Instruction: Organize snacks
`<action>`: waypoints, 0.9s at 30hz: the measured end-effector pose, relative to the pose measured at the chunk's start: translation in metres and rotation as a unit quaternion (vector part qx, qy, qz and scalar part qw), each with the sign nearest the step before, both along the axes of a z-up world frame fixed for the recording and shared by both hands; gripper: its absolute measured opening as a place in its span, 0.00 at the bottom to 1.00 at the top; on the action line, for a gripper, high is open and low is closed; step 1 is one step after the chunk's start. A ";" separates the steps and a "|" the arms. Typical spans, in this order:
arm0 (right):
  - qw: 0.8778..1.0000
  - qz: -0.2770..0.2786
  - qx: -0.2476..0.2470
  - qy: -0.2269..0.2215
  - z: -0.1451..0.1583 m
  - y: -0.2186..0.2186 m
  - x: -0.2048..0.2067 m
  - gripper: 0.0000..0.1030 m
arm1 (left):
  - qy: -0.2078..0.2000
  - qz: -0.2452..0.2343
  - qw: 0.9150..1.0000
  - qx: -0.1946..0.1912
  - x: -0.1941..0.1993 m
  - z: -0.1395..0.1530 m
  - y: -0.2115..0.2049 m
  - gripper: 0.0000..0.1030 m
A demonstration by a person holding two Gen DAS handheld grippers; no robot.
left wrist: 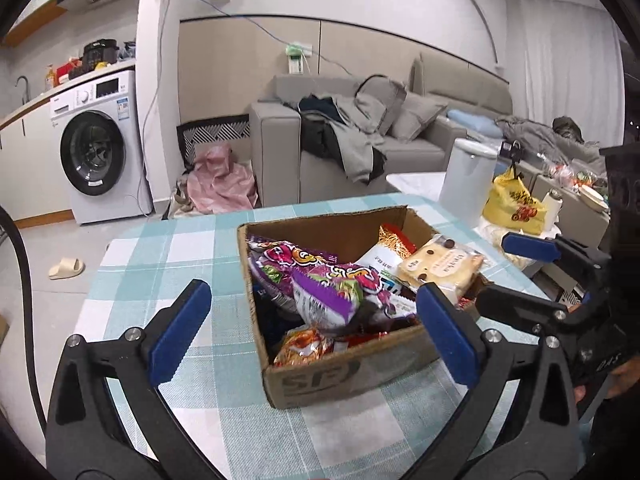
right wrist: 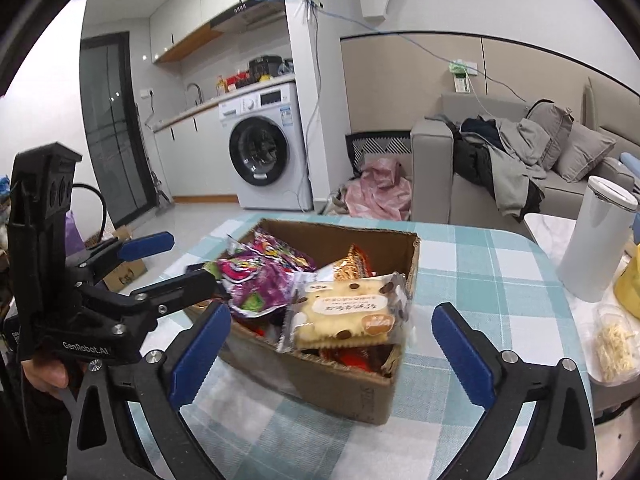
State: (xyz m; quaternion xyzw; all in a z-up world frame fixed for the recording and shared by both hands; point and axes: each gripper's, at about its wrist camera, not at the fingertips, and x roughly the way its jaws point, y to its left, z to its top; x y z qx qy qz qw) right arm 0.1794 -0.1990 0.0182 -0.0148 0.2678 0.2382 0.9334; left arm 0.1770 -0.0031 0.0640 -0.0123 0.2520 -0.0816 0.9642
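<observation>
We see one counter [left wrist: 152, 280] under a teal-and-white check cloth, filling the lower half of both views. One open cardboard box [left wrist: 344, 372] sits on it at centre, snack packs piled inside and poking above the rim.

Snacks we can count in the box: two purple bags [left wrist: 320, 288] overlapping at the 9 o'clock side, one clear-wrapped pale biscuit pack [right wrist: 344, 316] lying across the top at the 3 o'clock side in the left wrist view, one orange noodle-print pack [left wrist: 394, 240] upright against the far wall at 12 o'clock, and one more orange pack [left wrist: 304, 346] at 6 o'clock against the near wall. Others sit underneath; too buried to count.

One white cylinder canister [right wrist: 596, 240] stands on the counter at 3 o'clock of the box, well apart. One yellow bag [left wrist: 514, 204] lies beyond it.

Two claws. Left claw [left wrist: 316, 332] spread wide, nothing between the blue pads; in its own view the box's near-left corner shows between the fingers, not touching that we can tell. Right claw [right wrist: 332, 354] also spread wide, empty; the box's near end and the biscuit pack show between its fingers, pads clear of both. Each claw shows in the other's view, at 3 o'clock and 9 o'clock of the box.

Background: one washing machine [right wrist: 264, 148], one grey sofa [left wrist: 360, 140] with clothes piled on it.
</observation>
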 end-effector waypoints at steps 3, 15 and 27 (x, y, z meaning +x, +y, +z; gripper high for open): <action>1.000 0.008 0.017 -0.014 -0.001 -0.003 -0.015 1.00 | -0.014 0.003 1.000 -0.013 -0.020 0.001 0.008 0.99; 0.998 0.010 0.053 -0.040 -0.017 -0.013 -0.061 1.00 | -0.038 0.029 0.998 -0.038 -0.084 -0.023 0.036 0.99; 0.996 0.004 0.044 -0.074 -0.034 -0.015 -0.081 1.00 | -0.045 0.046 0.997 -0.033 -0.110 -0.054 0.037 0.99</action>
